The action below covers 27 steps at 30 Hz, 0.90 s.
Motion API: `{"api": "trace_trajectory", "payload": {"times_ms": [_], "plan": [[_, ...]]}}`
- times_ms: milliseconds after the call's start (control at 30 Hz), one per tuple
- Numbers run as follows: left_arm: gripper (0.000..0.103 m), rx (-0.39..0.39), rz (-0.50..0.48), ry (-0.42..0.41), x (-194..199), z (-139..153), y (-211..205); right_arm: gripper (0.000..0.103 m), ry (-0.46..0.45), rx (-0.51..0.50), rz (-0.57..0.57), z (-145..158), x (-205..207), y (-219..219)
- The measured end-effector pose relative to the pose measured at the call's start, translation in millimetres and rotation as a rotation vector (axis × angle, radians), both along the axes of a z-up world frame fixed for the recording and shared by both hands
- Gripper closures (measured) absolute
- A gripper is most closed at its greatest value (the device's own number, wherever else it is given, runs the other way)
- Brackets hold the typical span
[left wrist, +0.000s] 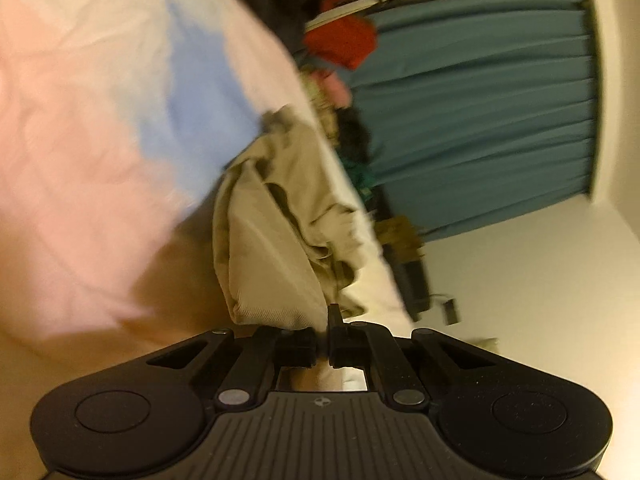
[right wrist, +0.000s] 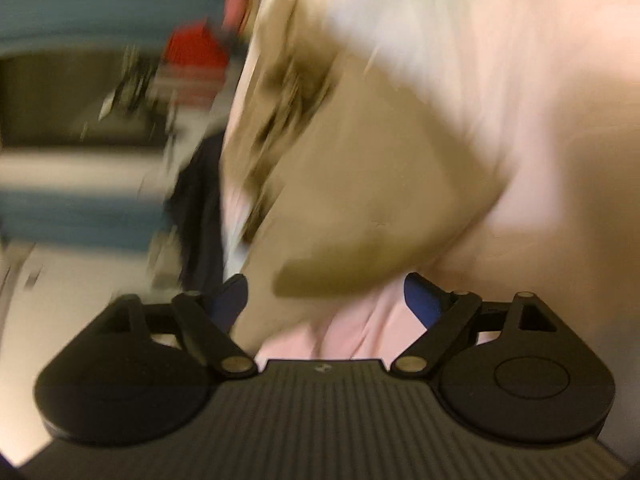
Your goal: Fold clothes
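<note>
Pinching a corner of the beige garment (left wrist: 276, 216) w/ left gripper (left wrist: 323, 344), jaws together on the cloth; it lies crumpled on the bed (left wrist: 80, 152). Right gripper (right wrist: 326, 300) has jaws apart, cloth edge between, not clamped. I'd seat the right grip before lifting. Bed edge close beyond the garment; open sheet on the other side, so I'd spread it there.

We see, through heavy blur, our right gripper (right wrist: 326, 296) with its blue-tipped jaws spread apart over a tan garment (right wrist: 352, 184) lying on pale pink bedding (right wrist: 540, 80); a red item (right wrist: 196, 46) shows behind.
</note>
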<state>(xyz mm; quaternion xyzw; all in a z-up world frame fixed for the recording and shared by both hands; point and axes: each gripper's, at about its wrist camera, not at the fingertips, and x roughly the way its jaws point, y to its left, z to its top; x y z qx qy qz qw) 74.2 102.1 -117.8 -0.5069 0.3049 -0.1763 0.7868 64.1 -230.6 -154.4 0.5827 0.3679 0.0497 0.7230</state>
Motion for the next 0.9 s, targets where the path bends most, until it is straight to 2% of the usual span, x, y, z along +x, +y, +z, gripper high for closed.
{"api": "trace_trajectory", "payload": {"times_ms": [33,67,100,133,200,400,567,667,767,900], "plan": [[0.099,-0.006,0.0,-0.006,-0.6,1.4,-0.6,0.036,0.01,-0.036,-0.051,1.7,-2.9,-7.6],[0.099,-0.01,-0.001,-0.008,-0.9,2.3,-1.4,0.049,0.02,-0.048,-0.09,1.7,-5.3,-13.6],[0.099,-0.01,-0.002,-0.011,-1.5,3.1,-2.2,0.074,0.022,-0.06,-0.11,1.6,-6.2,-15.8],[0.099,-0.009,-0.003,-0.013,-2.1,4.0,-3.0,0.085,0.025,-0.071,-0.129,1.7,-7.2,-18.0],[0.099,-0.005,-0.004,-0.021,-3.0,7.2,-3.4,0.092,0.003,-0.125,-0.141,8.8,-7.7,-16.0],[0.099,-0.013,0.017,-0.069,-12.5,33.4,3.7,0.094,-0.225,-0.295,-0.14,65.6,-16.9,-12.7],[0.099,0.003,0.021,-0.125,-46.2,75.9,10.7,0.094,-0.335,-0.31,-0.123,110.3,-52.4,-14.7],[0.099,0.045,0.002,-0.153,-86.9,95.1,9.1,0.094,-0.391,-0.352,-0.092,128.3,-90.0,-15.1],[0.099,0.082,-0.02,-0.132,-140.8,103.4,7.3,0.094,-0.393,-0.382,-0.055,130.9,-139.4,-19.4],[0.099,0.092,-0.037,-0.041,-202.6,101.6,5.9,0.094,-0.359,-0.418,-0.006,136.7,-194.9,-17.2]]}}
